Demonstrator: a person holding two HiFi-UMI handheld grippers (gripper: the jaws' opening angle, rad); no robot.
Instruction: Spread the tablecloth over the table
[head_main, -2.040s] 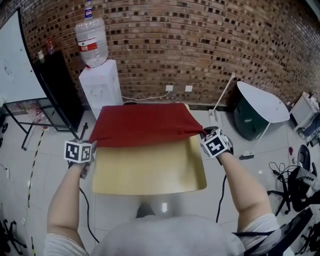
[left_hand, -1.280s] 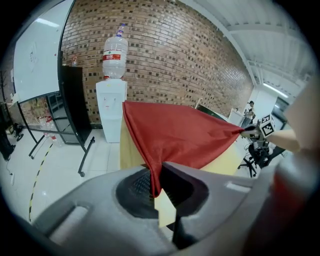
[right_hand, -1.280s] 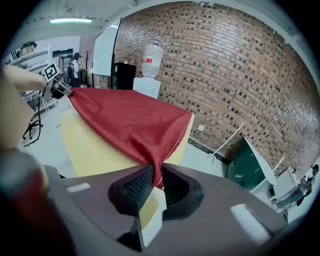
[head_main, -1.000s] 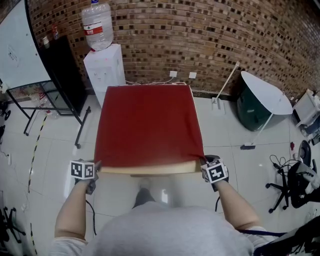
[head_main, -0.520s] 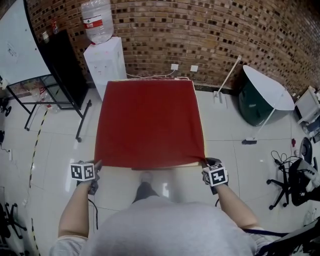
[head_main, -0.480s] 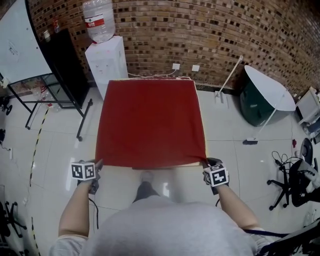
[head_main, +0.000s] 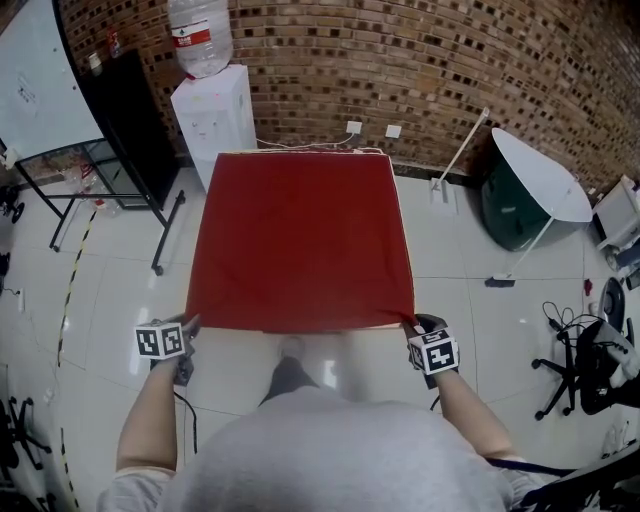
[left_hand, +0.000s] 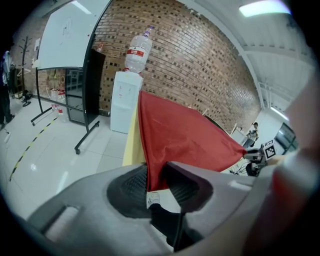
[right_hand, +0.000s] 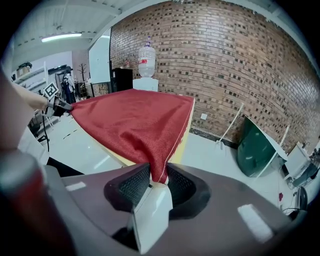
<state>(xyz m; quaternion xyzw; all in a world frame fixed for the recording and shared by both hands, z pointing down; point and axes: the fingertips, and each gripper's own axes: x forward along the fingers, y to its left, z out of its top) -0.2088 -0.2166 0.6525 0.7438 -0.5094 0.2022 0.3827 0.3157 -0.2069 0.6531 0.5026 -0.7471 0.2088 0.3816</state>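
A red tablecloth (head_main: 300, 240) lies flat over the rectangular table, whose pale yellow edge (head_main: 408, 270) shows along the right side. My left gripper (head_main: 190, 322) is at the cloth's near left corner and my right gripper (head_main: 412, 322) at its near right corner. In the left gripper view the cloth (left_hand: 185, 135) runs down to a corner hanging between the left gripper's (left_hand: 157, 182) pads, which have just been opening. In the right gripper view the cloth (right_hand: 130, 117) corner likewise hangs loose in the right gripper (right_hand: 159, 182), whose jaws have also just been opening.
A white water dispenser (head_main: 208, 105) stands behind the table's far left corner, beside a black cabinet (head_main: 125, 120) and a whiteboard (head_main: 40, 80). A round white table (head_main: 545, 180) stands at the right near the brick wall. An office chair (head_main: 600, 370) is at the far right.
The cloth, earlier bunched over the far half, has been drawn toward me across the whole top. Both grippers came back to the near edge and sank a little.
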